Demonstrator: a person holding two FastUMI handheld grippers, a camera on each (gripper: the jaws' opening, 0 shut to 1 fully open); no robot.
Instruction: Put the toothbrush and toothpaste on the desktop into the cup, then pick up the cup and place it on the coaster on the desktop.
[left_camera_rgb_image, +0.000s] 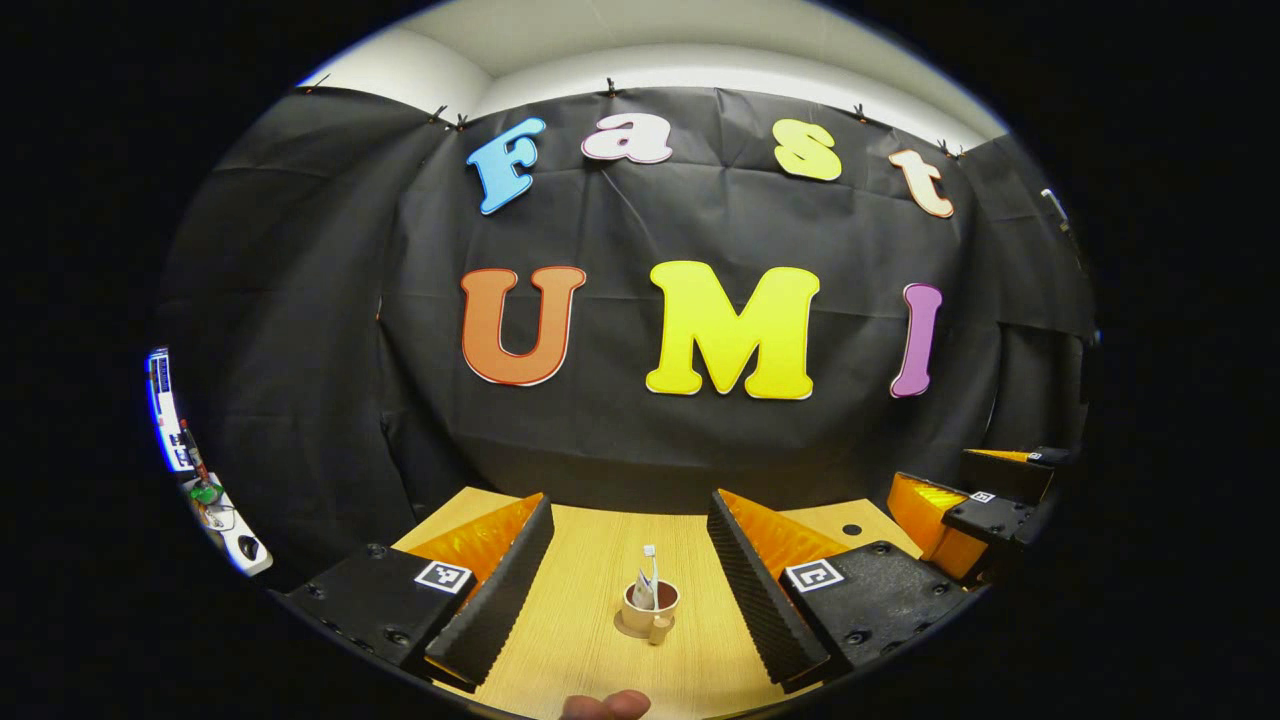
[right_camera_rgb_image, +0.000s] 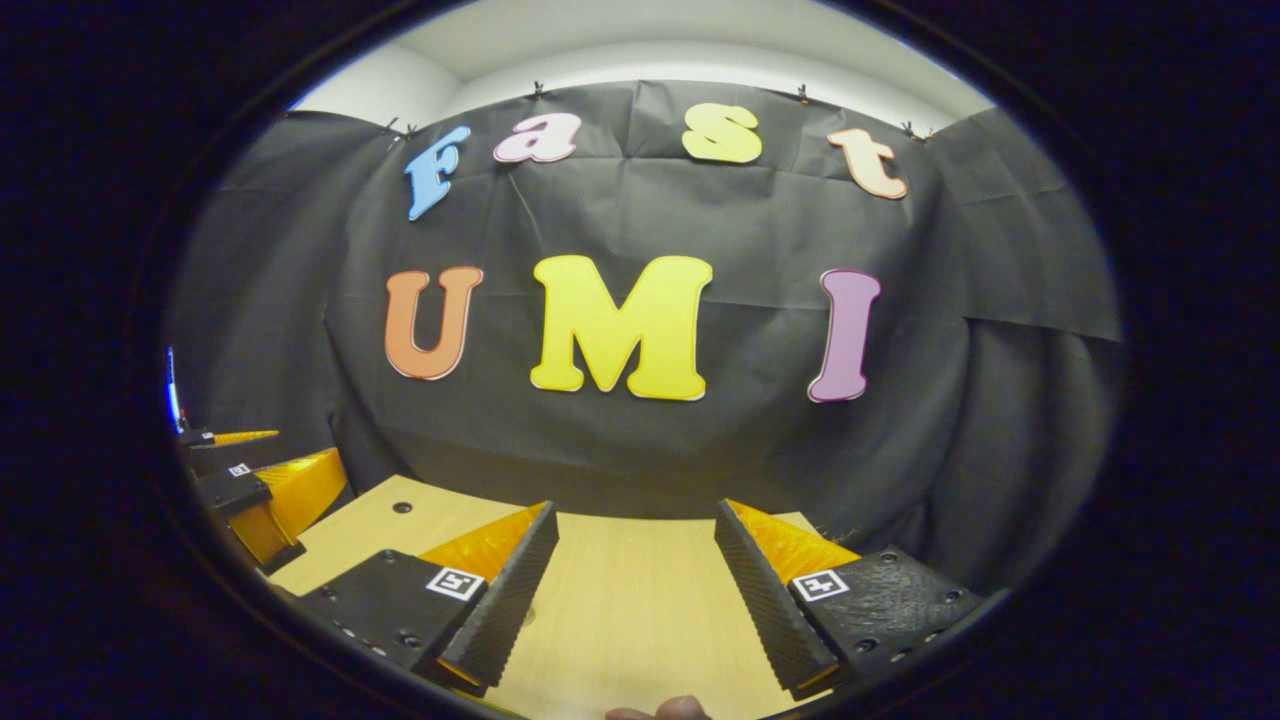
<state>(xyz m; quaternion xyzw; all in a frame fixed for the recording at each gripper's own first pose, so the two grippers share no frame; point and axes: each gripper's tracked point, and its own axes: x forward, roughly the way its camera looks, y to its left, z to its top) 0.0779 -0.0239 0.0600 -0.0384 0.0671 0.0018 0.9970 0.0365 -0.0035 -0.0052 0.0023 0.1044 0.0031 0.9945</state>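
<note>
Cup, loaded, on its coaster at the lower centre of the left gripper view, both grippers apart from it.

In the left gripper view the small cream ceramic cup (left_camera_rgb_image: 651, 604) with a side handle stands on a round pale coaster (left_camera_rgb_image: 634, 626) on the light wood-grain counter (left_camera_rgb_image: 590, 570), low in the frame and between the left gripper (left_camera_rgb_image: 630, 570) fingers but farther off, touching neither. A white toothbrush (left_camera_rgb_image: 651, 563) stands upright out of the cup, with a pale toothpaste tube (left_camera_rgb_image: 642, 590) leaning beside it inside. The left gripper's jaws are spread wide with nothing between them. The other gripper shows at the right edge of this view. In the right gripper view the right gripper (right_camera_rgb_image: 630, 570) is low in the frame, jaws likewise spread wide over bare counter, holding nothing. A fingertip (left_camera_rgb_image: 605, 705) shows at the bottom edge of the left gripper view.
</note>
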